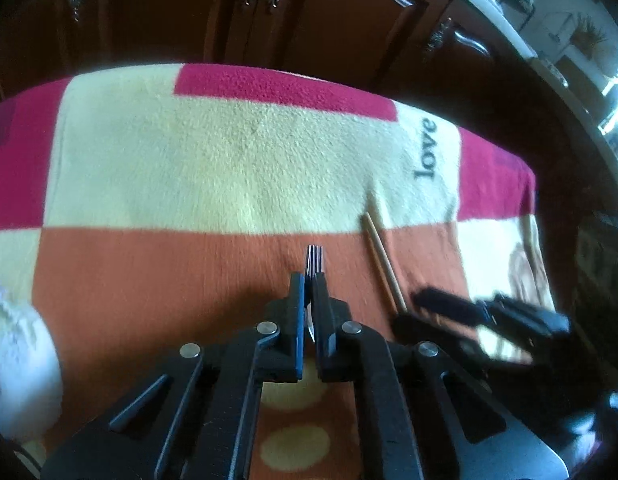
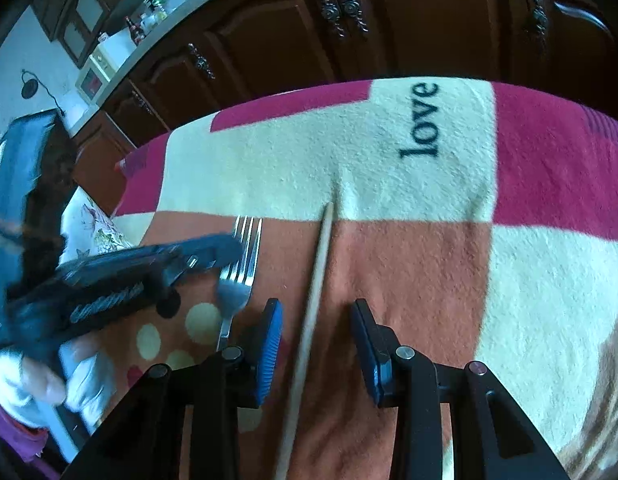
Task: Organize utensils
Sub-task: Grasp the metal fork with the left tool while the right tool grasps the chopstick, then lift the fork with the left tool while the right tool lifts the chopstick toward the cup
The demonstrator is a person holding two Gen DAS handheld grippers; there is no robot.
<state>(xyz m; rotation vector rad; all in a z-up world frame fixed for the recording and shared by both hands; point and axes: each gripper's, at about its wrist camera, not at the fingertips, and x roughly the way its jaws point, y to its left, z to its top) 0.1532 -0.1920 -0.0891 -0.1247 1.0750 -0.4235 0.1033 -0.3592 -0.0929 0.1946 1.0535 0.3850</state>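
Fork (image 1: 315,260) in clamped left jaws; chopstick (image 2: 315,280) between parted right jaws, untouched.

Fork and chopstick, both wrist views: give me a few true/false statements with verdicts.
1. The left gripper is shut on the fork. True.
2. The right gripper is clamped on the chopstick. False: the chopstick lies between its jaws, but the pads stand clear of it on both sides.
3. The fork's tines point away from the person, toward the cabinets. True.
4. The chopstick lies across the fork. False: it lies beside the fork, apart from it, roughly parallel.
5. The utensils lie on a bare wooden tabletop. False: they lie on a patchwork blanket printed with the word "love".
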